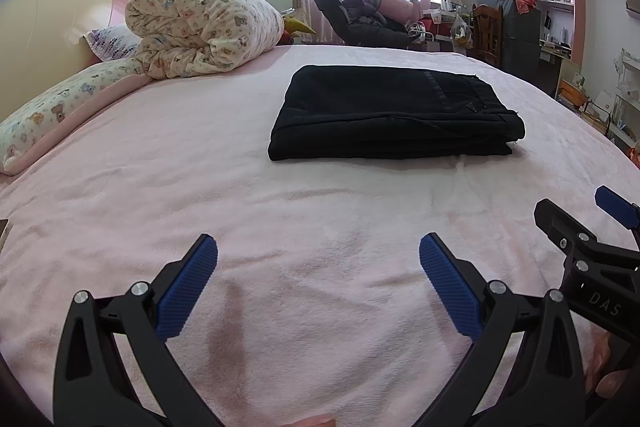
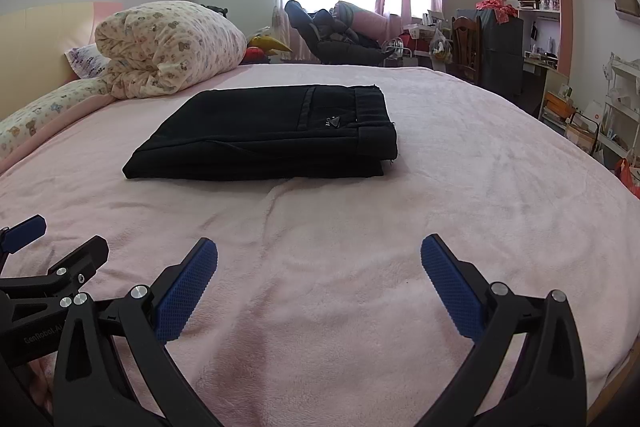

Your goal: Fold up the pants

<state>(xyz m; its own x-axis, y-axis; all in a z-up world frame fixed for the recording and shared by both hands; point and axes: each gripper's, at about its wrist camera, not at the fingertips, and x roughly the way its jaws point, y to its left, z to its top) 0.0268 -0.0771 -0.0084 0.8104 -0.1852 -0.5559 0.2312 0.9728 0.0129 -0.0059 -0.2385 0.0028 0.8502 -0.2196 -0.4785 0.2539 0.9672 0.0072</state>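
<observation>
Your left gripper [image 1: 318, 281] and right gripper [image 2: 319, 281] hover with jaws apart, well short of the black pants [image 2: 272, 131], folded into a soft, limp stack mid-bed near the rolled quilt [image 2: 168, 43]; pinch the thick waistband edge.

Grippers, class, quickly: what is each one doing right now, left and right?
Left gripper: open, holding nothing, above the pink blanket.
Right gripper: open, holding nothing; the folded black pants lie untouched ahead.
</observation>
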